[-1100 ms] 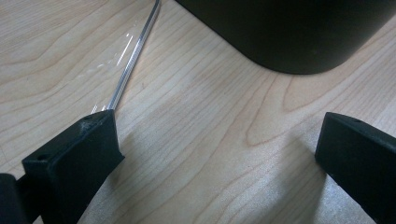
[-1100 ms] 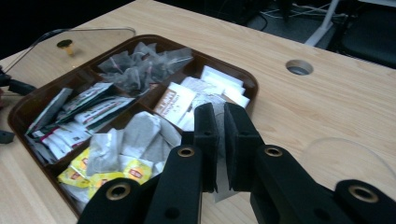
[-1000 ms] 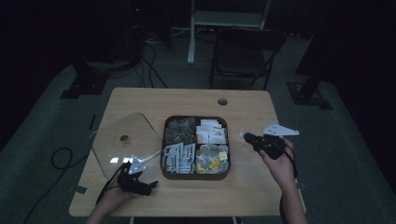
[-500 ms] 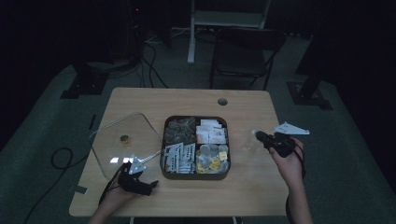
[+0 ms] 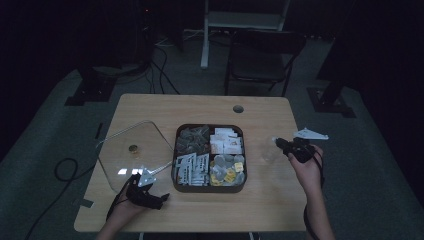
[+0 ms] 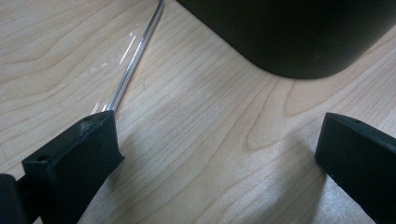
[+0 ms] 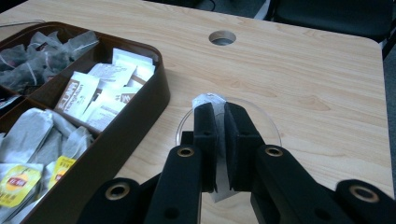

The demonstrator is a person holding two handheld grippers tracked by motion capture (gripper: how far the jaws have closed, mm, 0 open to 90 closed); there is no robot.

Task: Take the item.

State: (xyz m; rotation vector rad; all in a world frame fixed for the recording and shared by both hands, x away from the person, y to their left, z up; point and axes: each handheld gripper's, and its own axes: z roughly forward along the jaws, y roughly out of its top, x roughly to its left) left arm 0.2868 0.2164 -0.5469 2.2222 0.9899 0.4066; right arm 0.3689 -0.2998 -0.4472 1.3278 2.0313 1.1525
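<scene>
So the right gripper [image 7: 215, 140] has its jaws pinched nearly together on a white tea bag packet [image 7: 211, 103], which sticks up past the tips and hangs a bit below them. Directly under and just beyond the jaws sits a clear glass cup [image 7: 266, 122] on the wooden table [image 7: 308, 79], so the packet is right above the cup's mouth. Off to that gripper's left is the dark brown compartment tray [image 7: 152, 100], packed with tea bags and sachets. Meanwhile the left gripper [image 6: 215, 154] is parked low on the table with its jaws spread wide and nothing between them, the clear lid [image 6: 135, 56] edge running just past its left jaw, tray corner ahead.
</scene>
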